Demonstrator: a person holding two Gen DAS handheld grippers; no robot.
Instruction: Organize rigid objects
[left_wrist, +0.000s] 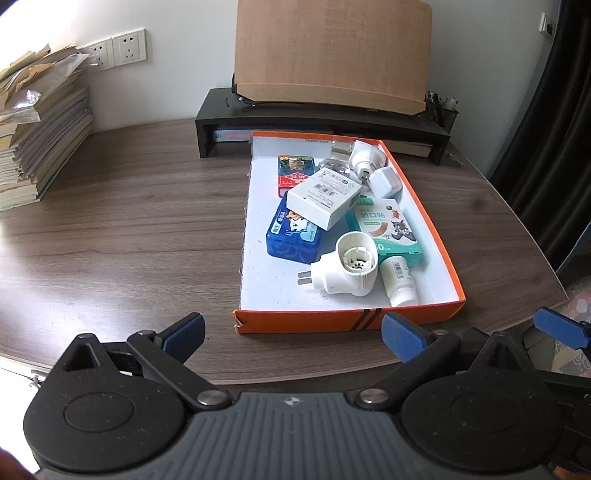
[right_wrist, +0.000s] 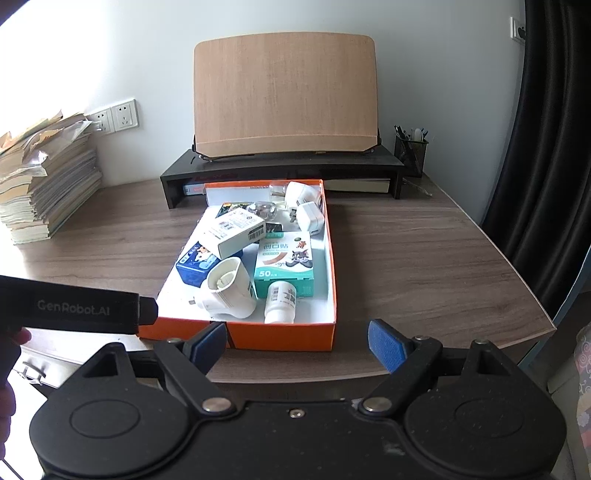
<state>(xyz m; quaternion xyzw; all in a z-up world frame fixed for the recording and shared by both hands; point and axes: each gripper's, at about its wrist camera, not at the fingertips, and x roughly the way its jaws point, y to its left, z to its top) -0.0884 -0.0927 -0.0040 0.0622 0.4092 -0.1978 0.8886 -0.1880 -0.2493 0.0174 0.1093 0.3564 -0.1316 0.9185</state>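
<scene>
Stack of books and papers (left_wrist: 40, 136) at far left of wooden desk (left_wrist: 129, 229), below wall sockets (left_wrist: 118, 50). Left gripper (left_wrist: 291, 332): blue-padded jaws spread wide, empty, held near desk's front edge. Orange box (left_wrist: 347, 321), white-lined, centre-right on desk, before black monitor riser (left_wrist: 321, 114) carrying wooden board (left_wrist: 332, 51).

Inside box, left to right: blue tin (left_wrist: 291, 236); red packet (left_wrist: 295, 173); white carton (left_wrist: 325, 195) leaning on tin; white plug-in device (left_wrist: 343, 269) at front; teal plaster box (left_wrist: 391, 232); small white bottle (left_wrist: 399, 284) lying down; white chargers (left_wrist: 373, 166) at back.

Right gripper (right_wrist: 297, 341): jaws spread wide, empty, just short of box's near wall. Mesh pen holder (right_wrist: 410, 151) at riser's right end; dark curtain (right_wrist: 554, 147) far right.
</scene>
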